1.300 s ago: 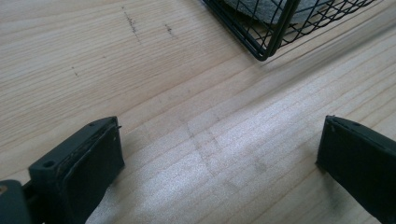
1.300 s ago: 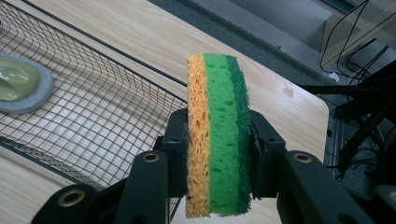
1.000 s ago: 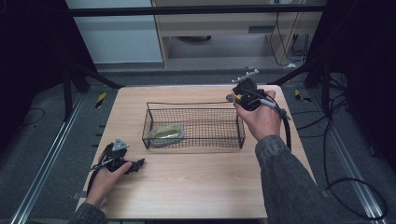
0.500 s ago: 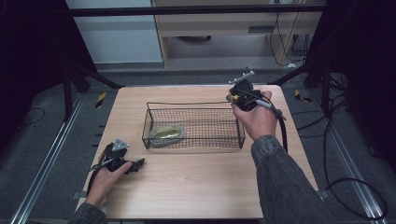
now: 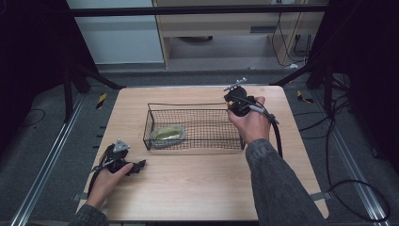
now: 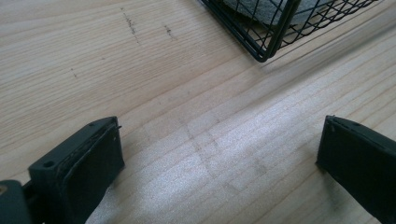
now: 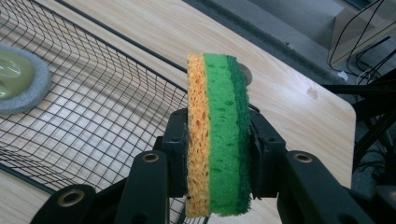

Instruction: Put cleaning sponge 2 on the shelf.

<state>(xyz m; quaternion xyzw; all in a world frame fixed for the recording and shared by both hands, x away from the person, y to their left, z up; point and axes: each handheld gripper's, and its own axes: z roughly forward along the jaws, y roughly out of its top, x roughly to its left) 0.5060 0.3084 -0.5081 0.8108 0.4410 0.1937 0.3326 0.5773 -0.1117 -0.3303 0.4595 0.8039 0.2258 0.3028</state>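
My right gripper (image 7: 218,140) is shut on a sponge (image 7: 217,135) with an orange layer and a green layer, held on edge over the basket's far right corner. In the high view the right gripper (image 5: 234,104) sits above that corner of the black wire basket (image 5: 195,107). A round green-and-grey pad (image 5: 167,134) lies in the basket's left end, and the pad (image 7: 16,79) appears at the left of the right gripper view. My left gripper (image 5: 136,165) rests on the wooden table (image 5: 197,183) in front of the basket's left corner, jaws wide open with bare wood between them (image 6: 219,154).
The basket's near corner (image 6: 271,42) stands just beyond the left gripper. A cable (image 5: 277,136) trails from the right gripper along the forearm. Black frame posts (image 5: 324,75) flank the table; yellow-black tape pieces (image 5: 101,100) lie on the floor.
The right gripper with the sponge has shifted slightly left and away, over the basket's far right corner. The left gripper has stayed in place.
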